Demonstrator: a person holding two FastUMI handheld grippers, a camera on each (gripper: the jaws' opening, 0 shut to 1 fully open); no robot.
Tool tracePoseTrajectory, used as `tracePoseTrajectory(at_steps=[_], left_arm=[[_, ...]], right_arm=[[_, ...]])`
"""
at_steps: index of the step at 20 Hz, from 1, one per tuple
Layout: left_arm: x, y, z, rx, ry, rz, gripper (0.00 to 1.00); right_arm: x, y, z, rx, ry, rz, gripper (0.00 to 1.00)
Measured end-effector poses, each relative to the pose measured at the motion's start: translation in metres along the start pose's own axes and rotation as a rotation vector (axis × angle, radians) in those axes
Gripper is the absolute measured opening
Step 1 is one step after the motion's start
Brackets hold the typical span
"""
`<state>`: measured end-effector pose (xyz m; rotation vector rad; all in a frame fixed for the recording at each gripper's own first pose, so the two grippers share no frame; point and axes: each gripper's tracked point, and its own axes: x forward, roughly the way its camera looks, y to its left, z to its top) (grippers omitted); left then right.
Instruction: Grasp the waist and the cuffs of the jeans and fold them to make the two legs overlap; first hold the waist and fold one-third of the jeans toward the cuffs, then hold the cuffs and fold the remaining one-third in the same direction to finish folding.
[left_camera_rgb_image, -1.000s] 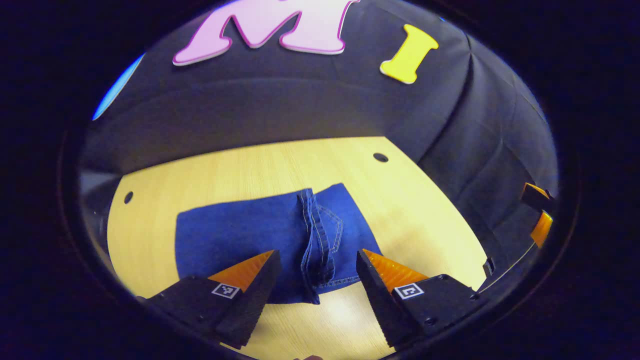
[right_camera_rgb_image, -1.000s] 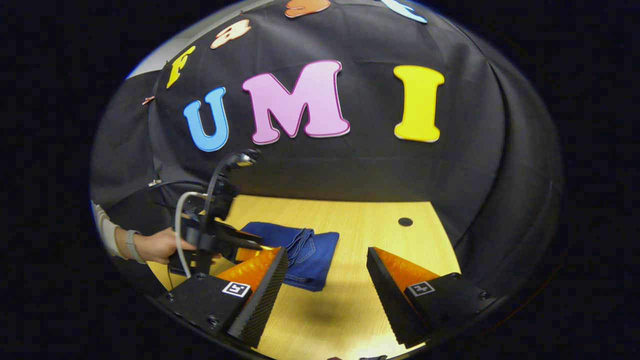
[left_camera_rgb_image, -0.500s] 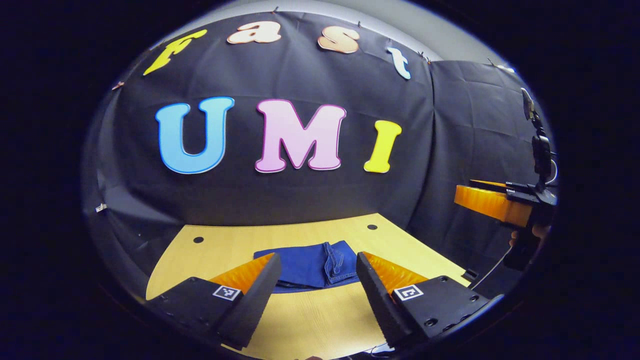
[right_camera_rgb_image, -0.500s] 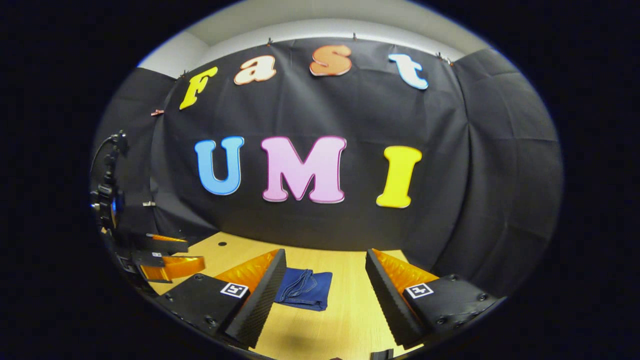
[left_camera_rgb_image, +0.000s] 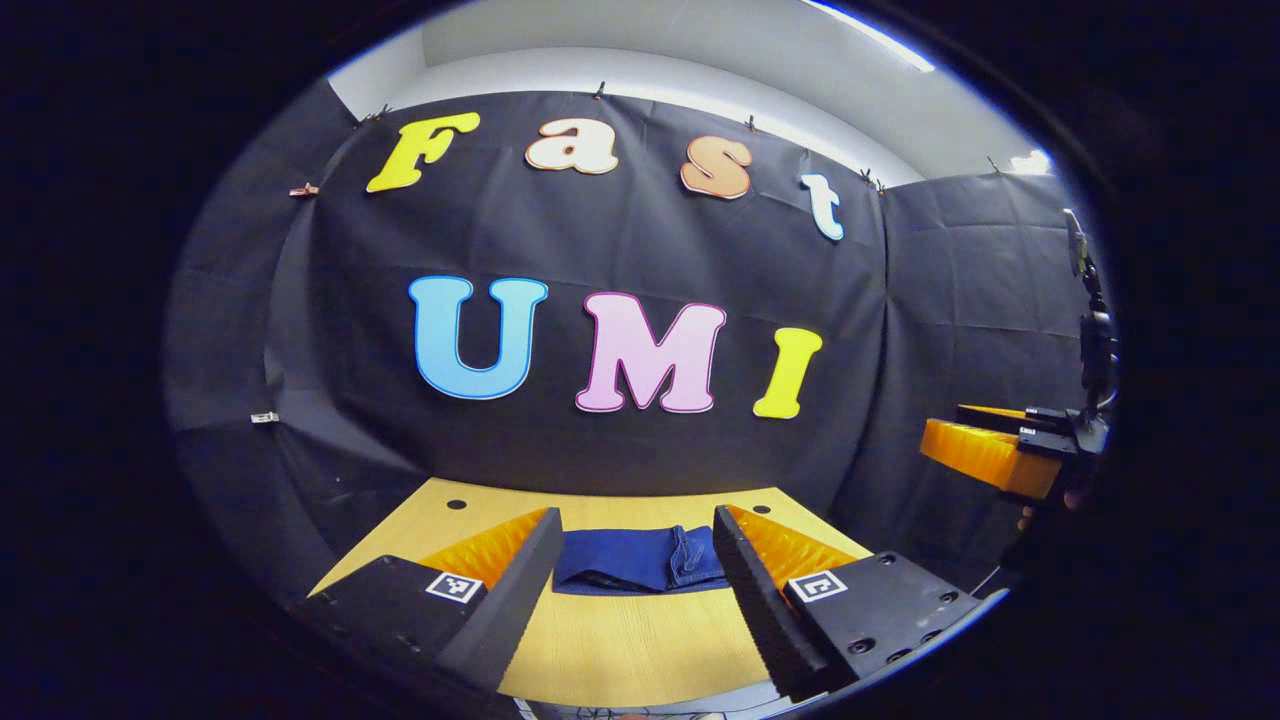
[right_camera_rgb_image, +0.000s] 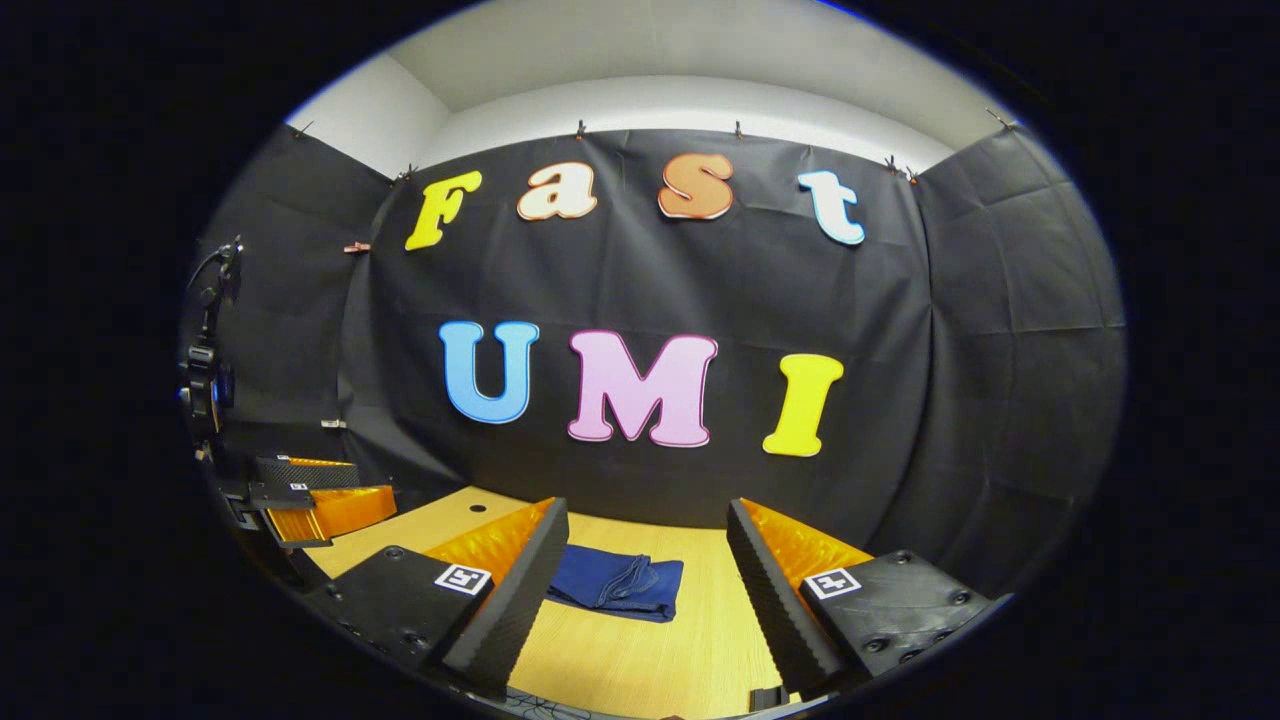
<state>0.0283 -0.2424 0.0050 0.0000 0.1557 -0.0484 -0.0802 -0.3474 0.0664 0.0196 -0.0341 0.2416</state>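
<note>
The blue jeans (left_camera_rgb_image: 640, 558) lie folded into a compact rectangle on the wooden table (left_camera_rgb_image: 620, 640), far ahead. In the left gripper view my left gripper (left_camera_rgb_image: 632, 570) is open, raised and drawn back, with nothing between its fingers. The right gripper (left_camera_rgb_image: 985, 450) shows at the right edge of that view, held high. In the right gripper view the folded jeans (right_camera_rgb_image: 615, 583) rest on the table (right_camera_rgb_image: 650, 660) beyond my open right gripper (right_camera_rgb_image: 640, 575), which is empty. The left gripper (right_camera_rgb_image: 315, 500) appears at the left edge there, lifted off the table.
The table has small round holes (left_camera_rgb_image: 457, 504) near its far edge. The black cloth wall (left_camera_rgb_image: 620, 440) stands right behind the table and wraps around both sides. A cable and mount (right_camera_rgb_image: 210, 350) rise above the left gripper.
Both grippers have lifted and pulled back from the folded jeans, tilting up from the tabletop toward the wall. The jeans have stayed in place and look smaller and farther away.
</note>
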Motion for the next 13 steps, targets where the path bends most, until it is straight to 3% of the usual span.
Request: tracePoseTrajectory(at_steps=[3, 6, 9, 11, 13], left_arm=[[-0.006, 0.005, 0.016, 0.024, -0.026, 0.041, 0.95], [-0.006, 0.004, 0.025, 0.06, -0.045, 0.077, 0.95], [0.015, -0.01, 0.025, 0.071, -0.031, 0.038, 0.92], [0.025, -0.014, 0.031, 0.085, -0.03, 0.051, 0.96], [0.026, -0.03, 0.04, 0.055, -0.055, 0.017, 0.95]], right_arm=[[-0.006, 0.001, 0.005, -0.048, -0.034, -0.007, 0.98], [-0.004, 0.006, 0.009, -0.022, -0.027, 0.018, 0.97], [-0.004, -0.008, 0.017, 0.028, -0.052, -0.003, 0.97], [-0.011, -0.022, 0.023, 0.026, -0.063, -0.017, 0.97], [-0.013, -0.04, 0.025, 0.008, -0.068, -0.048, 0.97]])
